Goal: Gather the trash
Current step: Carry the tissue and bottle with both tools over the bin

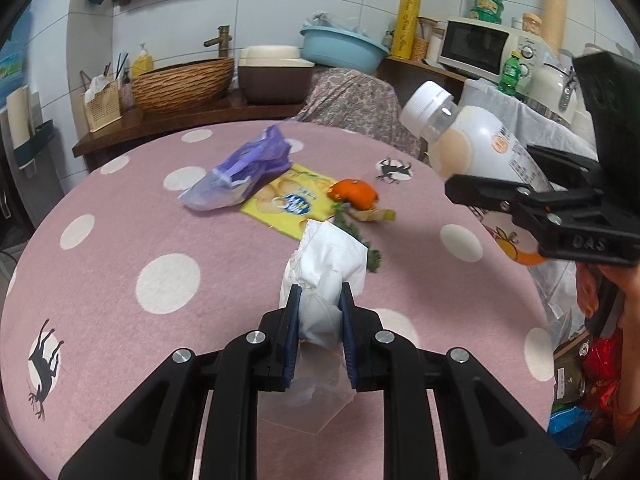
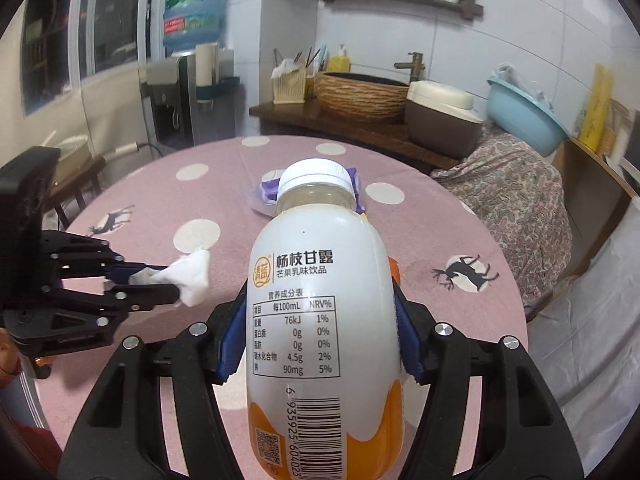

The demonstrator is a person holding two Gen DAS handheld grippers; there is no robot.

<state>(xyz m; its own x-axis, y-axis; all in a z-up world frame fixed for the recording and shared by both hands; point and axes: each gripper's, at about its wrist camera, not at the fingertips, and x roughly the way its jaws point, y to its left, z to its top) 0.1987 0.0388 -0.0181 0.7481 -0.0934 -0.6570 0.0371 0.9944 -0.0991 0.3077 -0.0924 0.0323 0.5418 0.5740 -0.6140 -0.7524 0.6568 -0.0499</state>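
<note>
crumpled white tissue (image 1: 324, 276) and capped bottle (image 2: 324, 320) held aloft.

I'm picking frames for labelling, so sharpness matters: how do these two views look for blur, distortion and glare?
Left wrist view: strong fisheye bend at the round table edge; the tissue in the left gripper is crisp, the bottle softer. Right wrist view: bottle label sharp in the right gripper, background bowed, dark corners, no harsh glare.
</note>
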